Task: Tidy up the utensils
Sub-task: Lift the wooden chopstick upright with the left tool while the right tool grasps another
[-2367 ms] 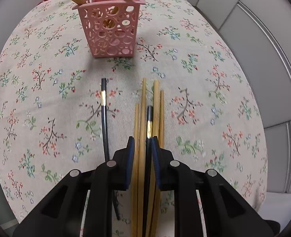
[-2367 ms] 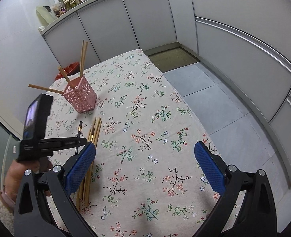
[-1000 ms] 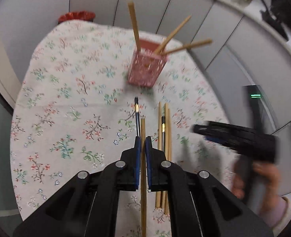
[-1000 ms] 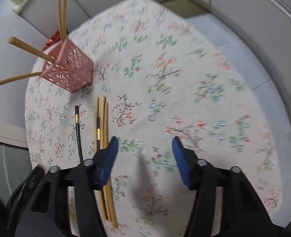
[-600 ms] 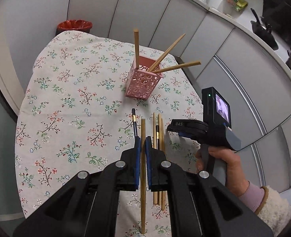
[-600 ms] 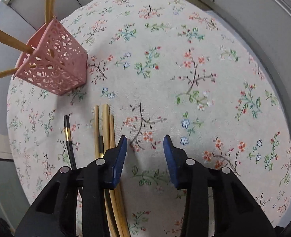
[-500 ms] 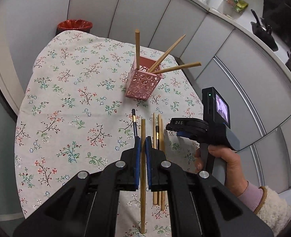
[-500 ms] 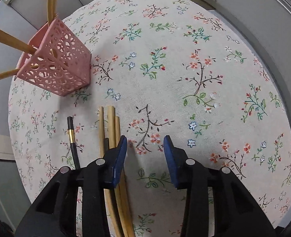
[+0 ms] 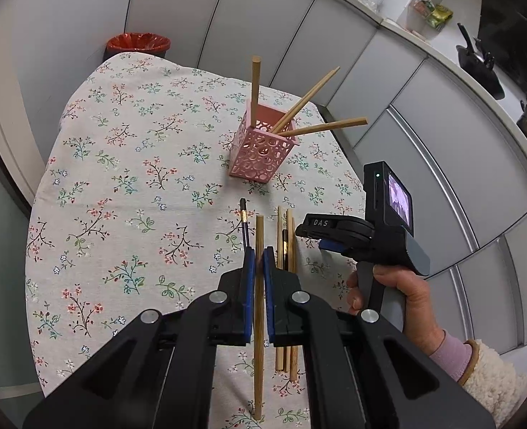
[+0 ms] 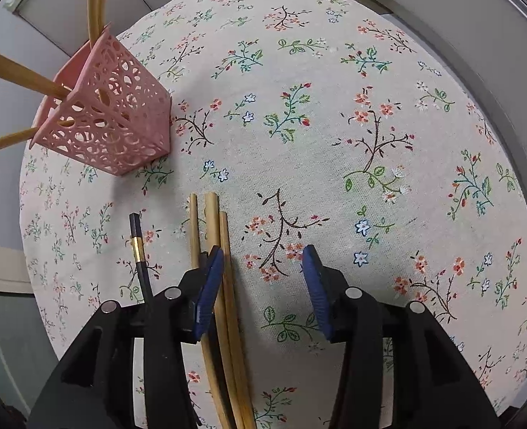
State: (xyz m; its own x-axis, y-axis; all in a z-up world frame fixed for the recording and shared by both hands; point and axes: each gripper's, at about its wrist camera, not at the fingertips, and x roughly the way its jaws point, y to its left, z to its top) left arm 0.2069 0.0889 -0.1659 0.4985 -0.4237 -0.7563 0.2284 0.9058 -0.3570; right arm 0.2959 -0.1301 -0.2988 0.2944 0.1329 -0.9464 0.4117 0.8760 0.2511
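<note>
A table covered by a floral tablecloth (image 9: 127,164) fills both views, and the pink perforated holder (image 9: 261,153) standing on it serves as the landmark. Three wooden chopsticks (image 9: 254,93) are already seen standing in the holder, leaning outward in different directions, so part of the sorting can be judged done.

On the near side of the holder, well apart from it, a small bundle of wooden chopsticks (image 10: 213,228) with one dark chopstick among them is left lying flat on the cloth. A black chopstick with a gold band (image 10: 137,245) lies alone just beside that bundle, also short of the holder.

The left gripper (image 9: 259,261) is pressed together on a single wooden chopstick (image 9: 259,321), which is pinched between the blue pads and lifted clear of the cloth, its far end pointing toward the holder. It has not yet been delivered.

The right gripper (image 10: 261,279) is held spread above the bundle; its jaws have just been opening, one pad sits over the sticks, and the outermost wooden stick lies in the gap between the jaws, unpressed.

Most of the work is therefore judged to remain: the held stick, the bundle and the black stick are all still outside the holder.
</note>
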